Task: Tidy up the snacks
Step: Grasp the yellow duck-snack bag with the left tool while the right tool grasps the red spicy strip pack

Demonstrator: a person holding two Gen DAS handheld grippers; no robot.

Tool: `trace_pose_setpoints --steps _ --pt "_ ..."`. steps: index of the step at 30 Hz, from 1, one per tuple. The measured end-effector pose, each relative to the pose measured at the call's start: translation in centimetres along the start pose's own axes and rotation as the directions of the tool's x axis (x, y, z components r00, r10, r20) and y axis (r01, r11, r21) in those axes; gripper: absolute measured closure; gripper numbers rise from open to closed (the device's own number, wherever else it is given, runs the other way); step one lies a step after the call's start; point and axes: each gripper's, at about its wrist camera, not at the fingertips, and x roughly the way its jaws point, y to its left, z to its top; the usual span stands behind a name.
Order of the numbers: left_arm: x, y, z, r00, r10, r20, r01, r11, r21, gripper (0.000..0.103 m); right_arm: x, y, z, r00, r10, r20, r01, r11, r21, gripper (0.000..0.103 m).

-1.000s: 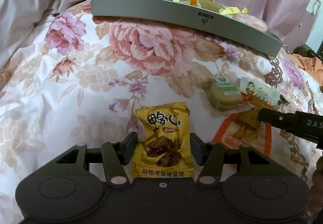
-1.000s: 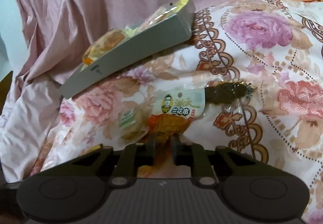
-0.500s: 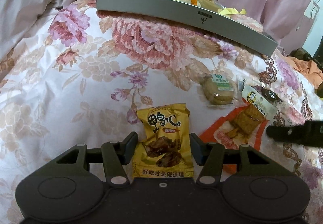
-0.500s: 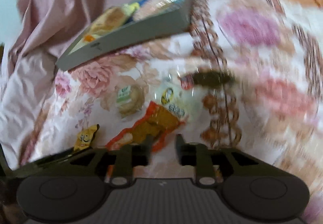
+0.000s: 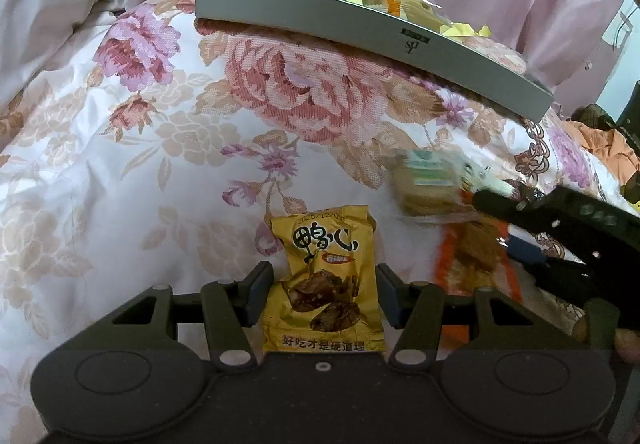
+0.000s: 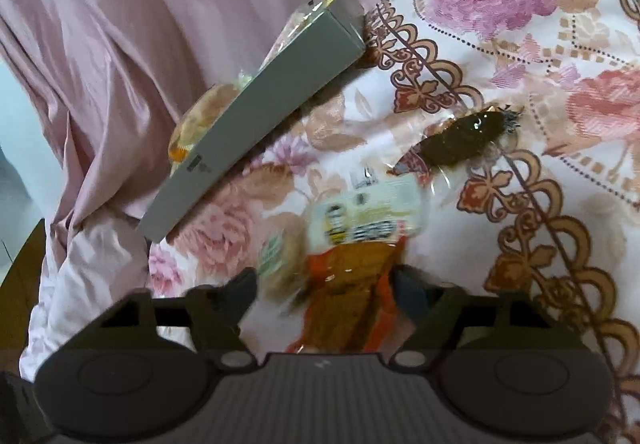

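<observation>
Left wrist view. The left claw (image 5: pixel 322 294) is spread, one finger on each side of a yellow foil snack packet (image 5: pixel 326 286) without visibly pressing it. The packet lies on the floral bedspread (image 5: pixel 160 147) with its long axis along the claw's forward direction, top seam pointing away from the camera. Readable print: large black characters "鸭心", a date stamp beginning "2025/12/", and a bottom line "好吃才是硬道理". Behind it, a shallow grey rectangular cardboard tray (image 5: pixel 360 27) rests on the bedspread, long side running left to right and sloping down to the right; its wall carries a small dark monogram logo, not legible. The tray holds several wrapped snacks. At right, the black right claw (image 5: pixel 560 215) enters low from the right edge, reaching over a blurred round biscuit pack with a green label (image 5: pixel 426 183) and an orange-edged clear packet of brown pieces (image 5: pixel 476 244).

Right wrist view. The right claw (image 6: pixel 324 292) is spread, straddling the orange-edged packet (image 6: pixel 348 284), whose long axis runs along the fingers. Just beyond lies a white-and-yellow labelled packet (image 6: pixel 368 219), its writing blurred. Further on lies a clear wrapper holding a dark brown strip (image 6: pixel 464 141), which points up-right. The grey tray (image 6: pixel 256 119) runs diagonally at upper left.
</observation>
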Motion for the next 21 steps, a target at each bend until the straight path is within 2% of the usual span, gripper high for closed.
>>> trace_pose_setpoints --steps 1,3,7,12,14,16,18,21 --pt "0.0 0.0 0.0 1.0 0.001 0.0 -0.001 1.0 0.001 0.045 0.2 -0.1 0.1 1.0 -0.005 -0.007 0.005 1.0 0.009 0.061" --pt "0.0 0.0 0.1 1.0 0.002 -0.001 -0.002 1.0 0.001 0.045 0.6 -0.3 0.4 0.999 -0.023 -0.033 0.024 0.999 0.023 0.078" --pt "0.0 0.1 0.1 1.0 0.0 -0.002 0.0 1.0 -0.013 0.046 0.6 0.3 0.6 0.998 -0.029 -0.057 0.028 0.999 -0.019 0.084" --pt "-0.3 0.7 0.4 1.0 -0.002 0.0 0.002 0.999 -0.041 0.047 0.1 2.2 1.3 0.996 0.019 -0.086 -0.026 0.997 -0.075 0.083" --pt "-0.3 0.9 0.4 1.0 -0.003 0.002 0.003 0.999 -0.048 0.047 0.3 3.1 1.5 0.993 0.039 -0.109 -0.049 0.995 -0.09 0.075" --pt "-0.3 1.0 0.5 1.0 -0.007 0.001 0.007 0.999 -0.052 0.047 0.8 3.9 1.5 0.991 0.027 -0.127 -0.041 0.993 -0.109 0.051" --pt "-0.3 1.1 0.5 1.0 -0.009 0.002 0.009 0.998 -0.055 0.047 1.7 4.3 1.2 0.987 0.01 -0.16 -0.029 0.993 -0.115 0.046" --pt "-0.3 1.3 0.5 1.0 -0.013 0.003 0.013 0.998 -0.06 0.047 2.8 4.0 0.6 0.981 -0.017 -0.194 0.002 0.997 -0.079 0.045"
